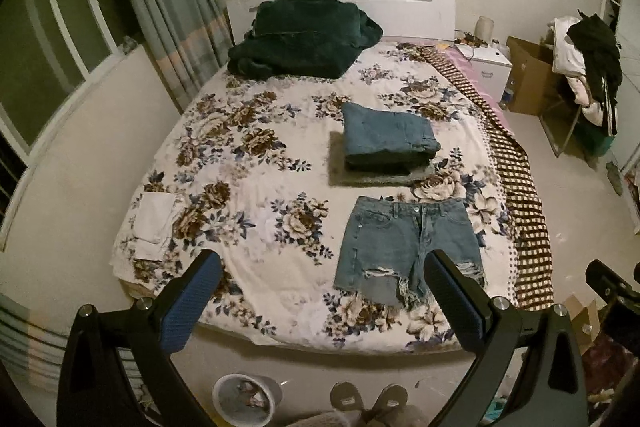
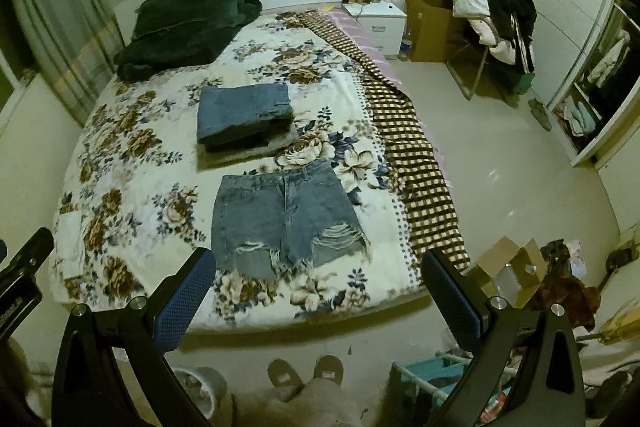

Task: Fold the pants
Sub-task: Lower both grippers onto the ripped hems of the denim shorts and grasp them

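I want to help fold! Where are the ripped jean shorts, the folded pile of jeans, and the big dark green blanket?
ripped jean shorts [image 1: 404,247]: left wrist view, on the denim below the waistband.
folded pile of jeans [image 1: 386,137]: left wrist view, on the top folded pair.
dark green blanket [image 2: 180,27]: right wrist view, on its middle, near the headboard.

Home bedroom: floral bed [image 1: 240,163], nightstand [image 1: 490,67], wardrobe [image 2: 576,27].

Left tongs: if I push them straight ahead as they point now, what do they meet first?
Most likely the floral bedsheet near the bed's foot, just left of the ripped blue denim shorts. The left tongs are open and empty; depth is uncertain through the fisheye.
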Demonstrator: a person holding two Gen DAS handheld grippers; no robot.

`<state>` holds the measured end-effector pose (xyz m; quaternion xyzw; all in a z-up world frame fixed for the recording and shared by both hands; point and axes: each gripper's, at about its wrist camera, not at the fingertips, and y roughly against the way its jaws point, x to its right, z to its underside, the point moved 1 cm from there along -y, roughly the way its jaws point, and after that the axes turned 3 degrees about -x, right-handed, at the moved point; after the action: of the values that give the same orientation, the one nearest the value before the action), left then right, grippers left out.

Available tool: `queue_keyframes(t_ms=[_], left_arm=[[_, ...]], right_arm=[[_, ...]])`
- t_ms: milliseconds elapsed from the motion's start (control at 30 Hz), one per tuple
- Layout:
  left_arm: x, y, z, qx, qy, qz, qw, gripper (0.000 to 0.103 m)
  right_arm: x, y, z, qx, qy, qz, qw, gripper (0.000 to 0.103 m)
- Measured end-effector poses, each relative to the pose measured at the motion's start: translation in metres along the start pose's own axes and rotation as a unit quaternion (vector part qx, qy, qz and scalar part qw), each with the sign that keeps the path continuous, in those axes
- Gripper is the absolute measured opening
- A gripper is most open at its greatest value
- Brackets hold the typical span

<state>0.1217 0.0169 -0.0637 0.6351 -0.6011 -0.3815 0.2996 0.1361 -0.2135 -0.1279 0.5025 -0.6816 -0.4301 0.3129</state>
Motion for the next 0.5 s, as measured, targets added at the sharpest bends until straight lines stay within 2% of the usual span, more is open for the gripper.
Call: queue_keyframes(t_ms=[133, 333, 500], left_arm=[[0.005, -0.047, -0.011, -0.021, -0.002, -0.012, 0.9997, 0.103], [0.04, -0.139, -0.021, -0.062, 0.012, -0.034, 0.9974, 0.103], [0.097, -0.227, -0.011, -0.115, 0.025, -0.066, 0.9909, 0.103]], right_arm=[[-0.008, -0.057, -0.024, -0.015, 0.006, 0.003, 1.0, 0.103], [-0.003, -0.163, -0.063, -0.069, 0.038, -0.001, 0.997, 0.103], [0.027, -0.279, -0.103, -0.144, 0.034, -0.058, 0.987, 0.103]])
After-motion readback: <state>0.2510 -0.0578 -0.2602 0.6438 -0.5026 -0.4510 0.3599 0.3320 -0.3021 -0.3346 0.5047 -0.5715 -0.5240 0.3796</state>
